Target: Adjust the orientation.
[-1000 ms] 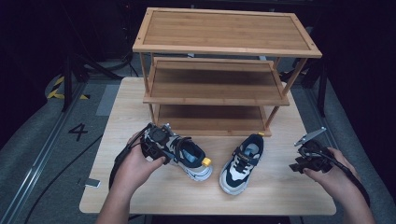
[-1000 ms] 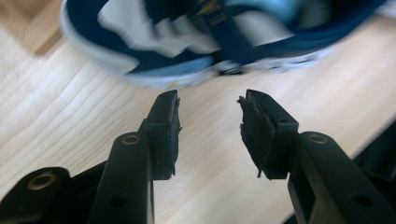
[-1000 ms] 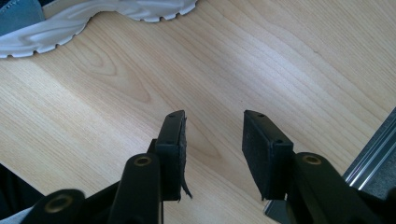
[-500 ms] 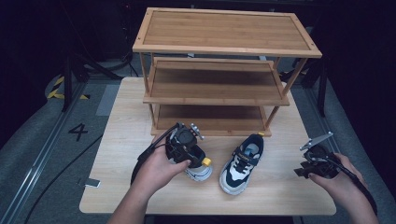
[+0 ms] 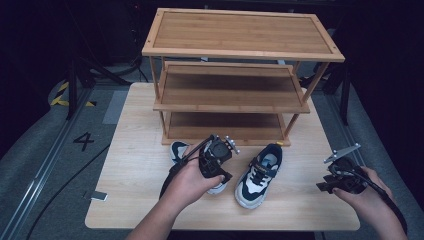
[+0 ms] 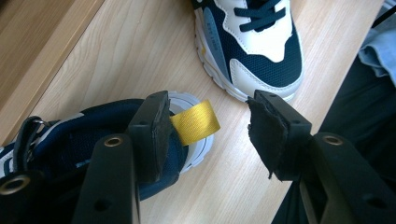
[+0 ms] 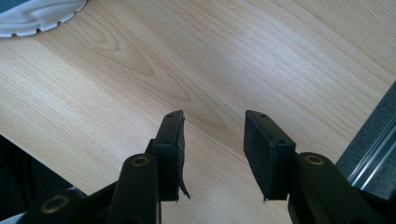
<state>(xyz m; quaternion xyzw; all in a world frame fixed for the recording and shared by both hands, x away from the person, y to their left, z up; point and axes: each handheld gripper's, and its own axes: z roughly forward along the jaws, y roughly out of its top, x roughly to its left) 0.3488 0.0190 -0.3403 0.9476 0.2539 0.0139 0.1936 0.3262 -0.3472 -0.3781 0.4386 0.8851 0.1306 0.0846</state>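
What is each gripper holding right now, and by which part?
Nothing is held. The left gripper has just been opening its jaws; one jaw sits inside the heel of the left shoe by its yellow pull tab, unclamped. The right gripper is open over the table.

Left tool, jaws just opening, angles down; right tool hovers level, jaws parted.
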